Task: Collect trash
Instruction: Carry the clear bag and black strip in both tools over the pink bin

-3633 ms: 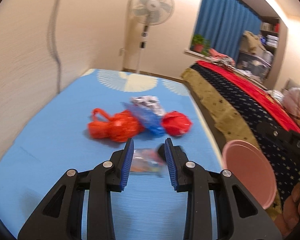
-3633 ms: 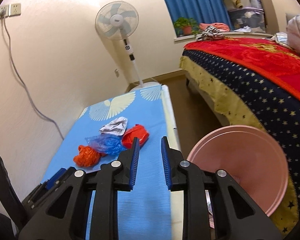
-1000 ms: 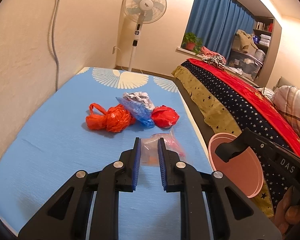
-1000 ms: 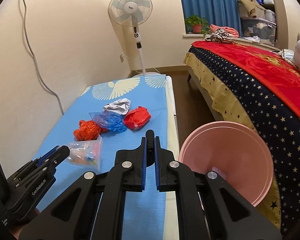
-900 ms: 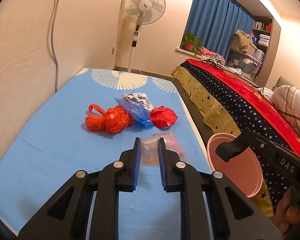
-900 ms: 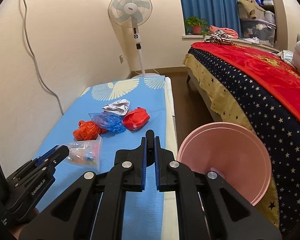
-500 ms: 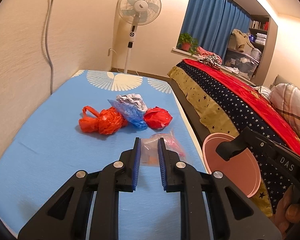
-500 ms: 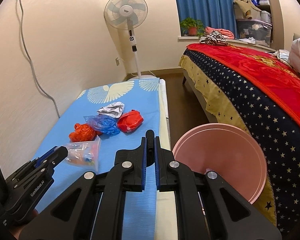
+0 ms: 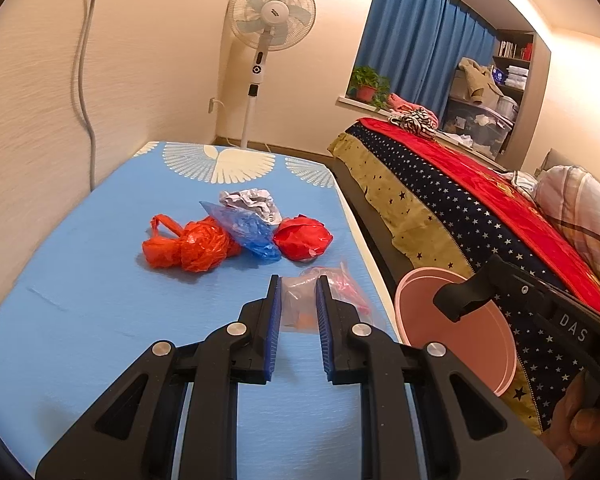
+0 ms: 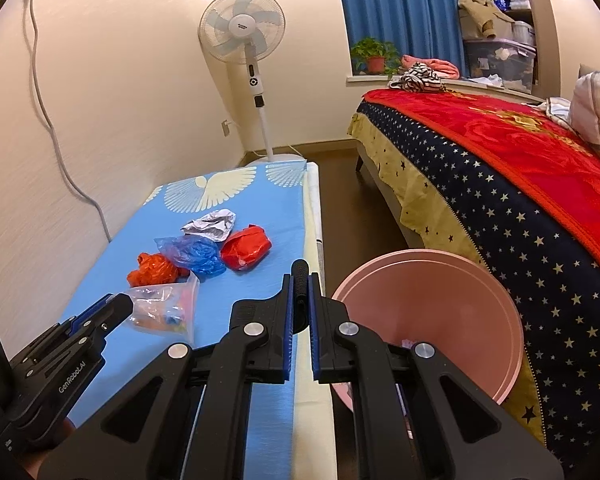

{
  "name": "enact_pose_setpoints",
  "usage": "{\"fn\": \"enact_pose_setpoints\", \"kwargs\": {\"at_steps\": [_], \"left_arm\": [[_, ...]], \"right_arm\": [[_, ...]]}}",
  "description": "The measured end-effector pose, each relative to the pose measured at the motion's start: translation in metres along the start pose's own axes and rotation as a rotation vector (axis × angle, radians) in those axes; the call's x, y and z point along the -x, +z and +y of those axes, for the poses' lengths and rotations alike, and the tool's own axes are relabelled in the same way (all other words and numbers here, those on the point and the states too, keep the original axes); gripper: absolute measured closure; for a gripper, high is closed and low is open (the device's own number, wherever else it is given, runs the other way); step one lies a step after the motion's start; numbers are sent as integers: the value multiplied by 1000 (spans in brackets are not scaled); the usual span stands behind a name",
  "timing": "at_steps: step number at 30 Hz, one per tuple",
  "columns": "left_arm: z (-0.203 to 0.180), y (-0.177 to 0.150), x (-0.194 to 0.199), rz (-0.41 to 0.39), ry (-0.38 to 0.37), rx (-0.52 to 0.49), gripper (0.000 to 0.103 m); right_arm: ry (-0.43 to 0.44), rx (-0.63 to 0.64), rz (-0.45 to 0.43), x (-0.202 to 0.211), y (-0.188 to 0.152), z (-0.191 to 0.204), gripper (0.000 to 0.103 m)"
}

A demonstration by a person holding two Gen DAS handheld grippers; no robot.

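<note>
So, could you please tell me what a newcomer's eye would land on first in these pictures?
Probably the cluster of bright trash in the middle of the blue mat: an orange bag, a blue bag and a red bundle, lying close together. Next, the clear plastic bag pinched in the left gripper, and the pink bin beside the mat, whose black handle the right gripper clamps.

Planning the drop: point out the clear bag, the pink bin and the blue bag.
clear plastic bag (image 10: 162, 312), right wrist view, its middle
pink bin (image 10: 440, 304), right wrist view, inner wall
blue plastic bag (image 9: 246, 226), left wrist view, its middle
</note>
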State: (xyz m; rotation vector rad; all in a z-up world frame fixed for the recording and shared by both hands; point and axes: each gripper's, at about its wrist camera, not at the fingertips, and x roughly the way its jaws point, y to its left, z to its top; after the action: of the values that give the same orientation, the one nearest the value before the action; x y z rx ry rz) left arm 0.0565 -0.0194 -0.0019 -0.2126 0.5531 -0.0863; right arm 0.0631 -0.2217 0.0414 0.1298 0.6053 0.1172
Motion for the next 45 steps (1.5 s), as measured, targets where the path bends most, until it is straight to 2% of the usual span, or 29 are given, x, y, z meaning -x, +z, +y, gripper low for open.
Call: {"fn": "enact_pose_setpoints", "kwargs": {"at_steps": [29, 45], "left_arm": [[-17, 1, -14, 0, -21, -28, 86], [-32, 3, -24, 0, -51, -46, 86]], "right_arm": [[-38, -28, -10, 0, 5, -20, 96], [-108, -68, -34, 2, 13, -47, 96]]}}
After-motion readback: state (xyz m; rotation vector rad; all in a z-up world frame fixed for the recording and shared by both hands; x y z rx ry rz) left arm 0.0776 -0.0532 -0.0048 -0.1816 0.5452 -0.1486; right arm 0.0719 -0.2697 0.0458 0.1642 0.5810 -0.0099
